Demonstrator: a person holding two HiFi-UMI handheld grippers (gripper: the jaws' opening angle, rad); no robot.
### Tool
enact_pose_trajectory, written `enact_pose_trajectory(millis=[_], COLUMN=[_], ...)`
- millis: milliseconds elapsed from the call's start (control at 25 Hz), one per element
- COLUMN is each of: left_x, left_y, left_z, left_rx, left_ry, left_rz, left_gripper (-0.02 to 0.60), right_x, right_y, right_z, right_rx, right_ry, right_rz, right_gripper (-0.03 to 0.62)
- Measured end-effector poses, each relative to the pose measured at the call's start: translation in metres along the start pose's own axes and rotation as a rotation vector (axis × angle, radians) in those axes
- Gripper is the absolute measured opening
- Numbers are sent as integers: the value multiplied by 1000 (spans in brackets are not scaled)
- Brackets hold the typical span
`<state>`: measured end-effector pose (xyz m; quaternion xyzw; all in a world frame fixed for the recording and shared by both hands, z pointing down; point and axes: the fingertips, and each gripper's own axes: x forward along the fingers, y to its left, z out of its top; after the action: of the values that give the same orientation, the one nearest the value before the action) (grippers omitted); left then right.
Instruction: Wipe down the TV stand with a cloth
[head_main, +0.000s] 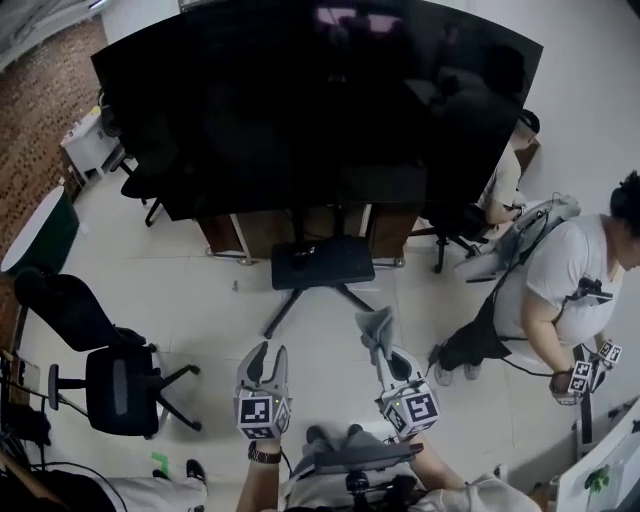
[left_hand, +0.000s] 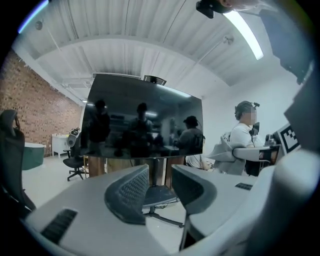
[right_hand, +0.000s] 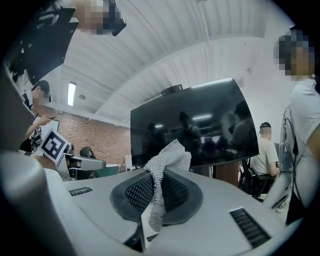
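The TV stand (head_main: 322, 262) stands on a pale tiled floor (head_main: 200, 300) in the middle of the head view. It has a black shelf plate on splayed legs and an upright post that carries a large dark screen (head_main: 320, 100). The screen surface is glossy and reflects figures and ceiling lights. Wooden cabinets (head_main: 250, 232) stand just behind the post. A brick wall (head_main: 40, 90) bounds the room on the left, and the other walls and the ribbed ceiling (left_hand: 150, 45) are white. A black office chair (head_main: 120, 385) stands on the floor at lower left, well apart from the stand. A standing person in a white shirt (head_main: 560, 270) is at the right of the room, and a seated person (head_main: 505, 180) is behind the right edge of the screen. Both grippers are held in the air in front of the stand and touch no surface. The left gripper (head_main: 265, 350) has its fingers spread apart with nothing between them; its own view shows the stand's shelf plate through the gap. The right gripper (head_main: 378, 340) has its fingers closed on a grey knitted cloth (right_hand: 162, 165). The cloth bunches above the fingertips and hangs down between the pads, clear of the stand.
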<state>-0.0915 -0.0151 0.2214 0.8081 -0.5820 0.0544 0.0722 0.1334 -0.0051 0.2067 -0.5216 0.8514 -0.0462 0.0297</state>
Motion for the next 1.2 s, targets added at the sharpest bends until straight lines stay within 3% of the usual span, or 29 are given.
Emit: enact_pose_trajectory(millis=[280, 560, 800, 1200], left_x=[-19, -13, -2, 2], left_y=[-43, -60, -53, -33], left_z=[16, 5, 5, -36], left_rx=[-27, -48, -35, -92], left_ry=[-37, 28, 0, 75], left_rz=[22, -9, -22, -32], left_gripper=[166, 166, 149, 149], right_x=[-18, -30, -19, 8], right_y=[-12, -32, -31, 2], right_z=[28, 40, 42, 17], right_rx=[-18, -29, -15, 4], right_ry=[-51, -87, -129, -76], right_rz=[34, -9, -11, 50], right_gripper=[26, 26, 26, 26])
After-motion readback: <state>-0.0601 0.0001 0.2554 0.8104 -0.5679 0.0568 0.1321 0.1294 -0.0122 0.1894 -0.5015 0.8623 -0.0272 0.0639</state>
